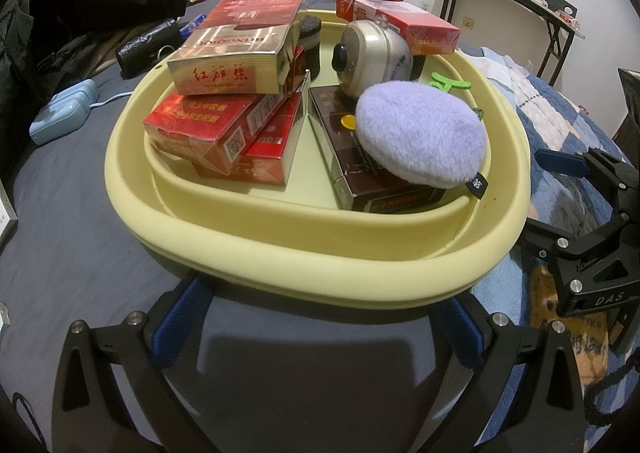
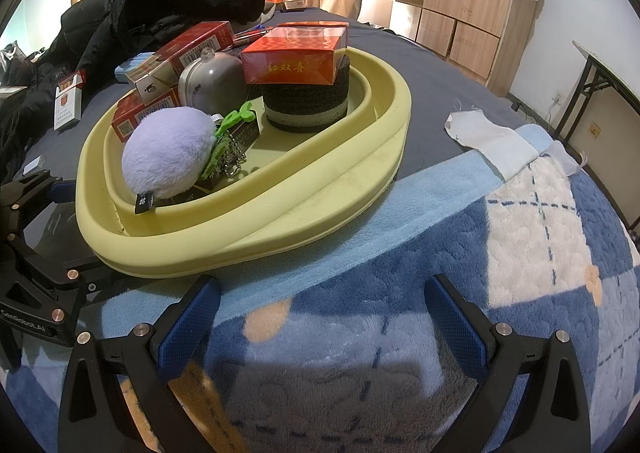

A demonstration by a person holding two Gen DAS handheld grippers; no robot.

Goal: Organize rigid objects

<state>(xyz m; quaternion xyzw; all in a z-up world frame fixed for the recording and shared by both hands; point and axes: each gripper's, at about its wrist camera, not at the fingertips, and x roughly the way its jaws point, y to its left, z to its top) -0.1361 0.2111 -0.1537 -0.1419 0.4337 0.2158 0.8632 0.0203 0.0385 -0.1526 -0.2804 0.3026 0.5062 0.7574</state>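
Observation:
A pale yellow basin (image 1: 320, 249) (image 2: 256, 225) sits on the bed. It holds stacked red cigarette boxes (image 1: 224, 121), a gold-and-red box (image 1: 236, 61) on top, a dark brown box (image 1: 360, 173), a silver round clock (image 1: 372, 53) (image 2: 212, 85), a purple plush puff (image 1: 420, 137) (image 2: 164, 153), a black foam cylinder (image 2: 306, 101) with an orange box (image 2: 296, 57) on it, and a green clip (image 2: 232, 121). My left gripper (image 1: 320, 329) is open and empty just before the basin's near rim. My right gripper (image 2: 320, 321) is open and empty over the blanket, right of the basin.
A black jacket (image 1: 72, 13) and a light blue device (image 1: 64, 113) lie to the left on the dark sheet. An open cigarette pack (image 2: 68, 101) stands beyond the basin. A blue-and-white fleece blanket (image 2: 480, 253) covers the right side. A folding table (image 1: 520, 1) stands by the wall.

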